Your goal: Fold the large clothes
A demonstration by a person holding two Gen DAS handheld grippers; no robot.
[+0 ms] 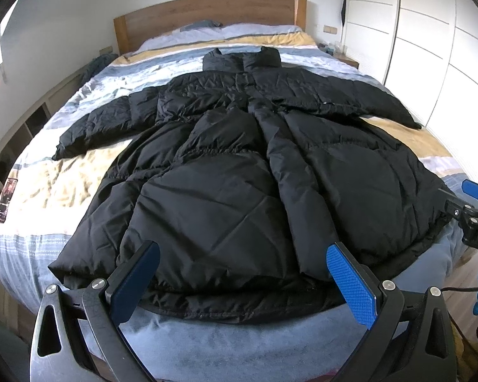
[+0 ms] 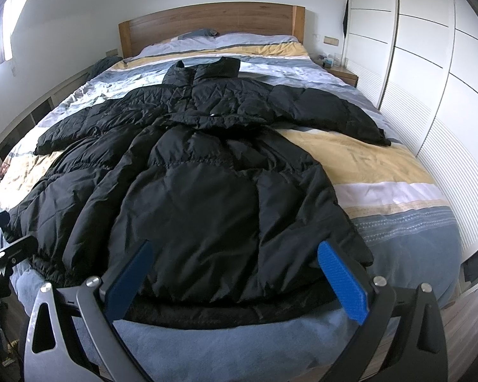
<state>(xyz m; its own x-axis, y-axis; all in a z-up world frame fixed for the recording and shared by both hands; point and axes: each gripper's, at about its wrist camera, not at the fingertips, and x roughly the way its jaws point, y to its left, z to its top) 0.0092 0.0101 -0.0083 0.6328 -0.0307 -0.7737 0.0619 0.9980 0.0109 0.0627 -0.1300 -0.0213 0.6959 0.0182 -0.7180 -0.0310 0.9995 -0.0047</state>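
Note:
A large black puffer coat lies spread flat on the bed, collar toward the headboard, both sleeves stretched out sideways, hem at the near end. It also shows in the right wrist view. My left gripper is open and empty, hovering just above the hem near its left part. My right gripper is open and empty above the hem's right part. The right gripper also shows at the right edge of the left wrist view. The left gripper shows at the left edge of the right wrist view.
The bed has a striped grey, white and yellow duvet and a wooden headboard. White wardrobe doors run along the right. A nightstand stands by the headboard. Low shelving lines the left wall.

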